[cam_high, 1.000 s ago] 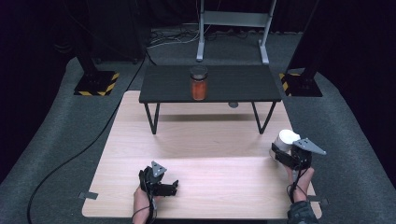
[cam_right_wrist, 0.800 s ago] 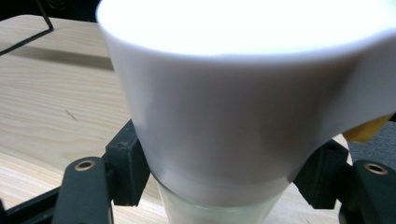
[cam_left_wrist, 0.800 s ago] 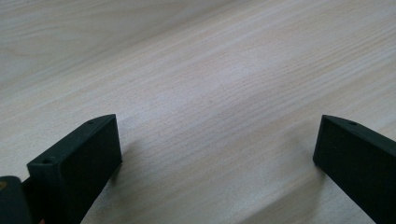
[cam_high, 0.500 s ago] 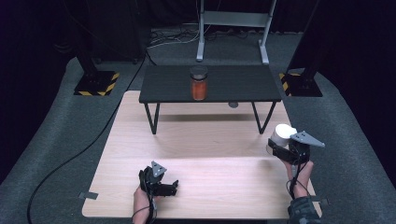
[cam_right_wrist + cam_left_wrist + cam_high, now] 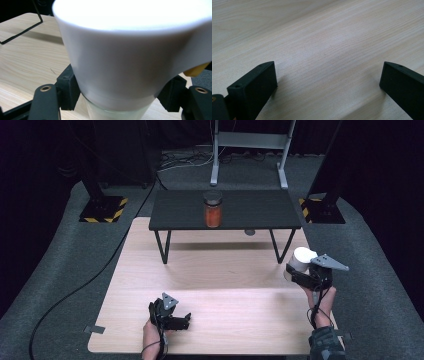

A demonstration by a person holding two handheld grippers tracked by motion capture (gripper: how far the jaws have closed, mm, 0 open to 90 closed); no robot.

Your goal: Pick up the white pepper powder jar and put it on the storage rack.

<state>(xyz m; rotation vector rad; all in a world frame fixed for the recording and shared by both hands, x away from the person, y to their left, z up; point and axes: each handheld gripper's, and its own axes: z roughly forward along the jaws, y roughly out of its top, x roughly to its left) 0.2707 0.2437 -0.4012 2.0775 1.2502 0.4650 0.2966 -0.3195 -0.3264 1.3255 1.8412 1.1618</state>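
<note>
A white-capped bottle point(image 5: 300, 259) is being pinched by the right gripper point(image 5: 295, 272) at the frame's right edge. The left gripper point(image 5: 184, 321), jaws spread, is being rested on the wooden table point(image 5: 225, 270) at lower left.

No words, numbers or brand names can be read anywhere. The only sign-like marks are yellow-and-black warning stripes — on the left floor stand base point(image 5: 104, 210) and the right floor stand base point(image 5: 320, 211). The jar point(image 5: 213, 209) on the black table point(image 5: 260, 210) carries no readable label — too small to tell.
</note>
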